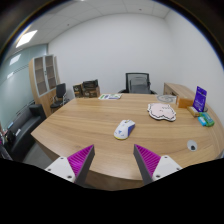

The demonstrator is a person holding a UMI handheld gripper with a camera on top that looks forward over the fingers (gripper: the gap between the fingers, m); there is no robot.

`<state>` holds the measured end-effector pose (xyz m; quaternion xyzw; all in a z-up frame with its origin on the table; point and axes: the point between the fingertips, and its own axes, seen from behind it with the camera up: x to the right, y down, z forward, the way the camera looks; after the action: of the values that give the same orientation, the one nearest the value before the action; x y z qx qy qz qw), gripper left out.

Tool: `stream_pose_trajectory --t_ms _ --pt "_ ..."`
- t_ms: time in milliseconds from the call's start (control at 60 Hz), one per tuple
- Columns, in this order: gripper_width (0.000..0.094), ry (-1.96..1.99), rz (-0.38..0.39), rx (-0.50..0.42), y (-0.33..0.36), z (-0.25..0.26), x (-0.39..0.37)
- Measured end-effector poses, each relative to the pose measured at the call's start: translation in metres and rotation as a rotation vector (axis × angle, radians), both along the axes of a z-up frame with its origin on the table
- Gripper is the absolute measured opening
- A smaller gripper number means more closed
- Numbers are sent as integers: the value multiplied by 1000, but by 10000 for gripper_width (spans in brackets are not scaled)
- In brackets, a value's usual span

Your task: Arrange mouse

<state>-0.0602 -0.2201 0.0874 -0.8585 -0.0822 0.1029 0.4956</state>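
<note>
A white and blue computer mouse (124, 128) lies on the wooden table (95, 125), ahead of my fingers and roughly centred between their lines. A pale, rounded mouse mat with a pattern (161, 111) lies farther off to the right of the mouse. My gripper (113, 160) is open and empty, with its purple pads (78, 157) spread wide, above the table's near edge and short of the mouse.
A small dark round object (192, 146) lies on the table near the right finger. A purple box (200, 97) and a teal item (205, 120) stand at the far right. Office chairs (137, 83) and a shelf unit (43, 78) stand beyond the table.
</note>
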Motion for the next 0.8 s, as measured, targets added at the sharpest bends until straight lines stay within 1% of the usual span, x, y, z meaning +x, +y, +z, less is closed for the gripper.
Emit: stream_pose_trajectory --t_ms 200,300,433,467,600,683,717,733,750,767,800 --pt "816 -8 -13 -47 88 -52 -4" --pt "819 11 -15 -93 124 -77 -1" --pt "819 -7 13 -114 161 -91 -7" --pt "819 -12 15 -103 170 -90 -10" --pt "803 -32 -1 -95 196 -93 -21" --pt "735 -89 -9 -92 205 -97 -19" --pt "667 -115 -15 -96 205 -96 -19" --pt "612 -120 -18 -91 209 -97 -18" --pt "580 -115 -18 -95 210 -98 -20" --pt "553 -106 -22 -99 211 -99 -22" --pt "535 -105 -37 -103 212 -99 -22"
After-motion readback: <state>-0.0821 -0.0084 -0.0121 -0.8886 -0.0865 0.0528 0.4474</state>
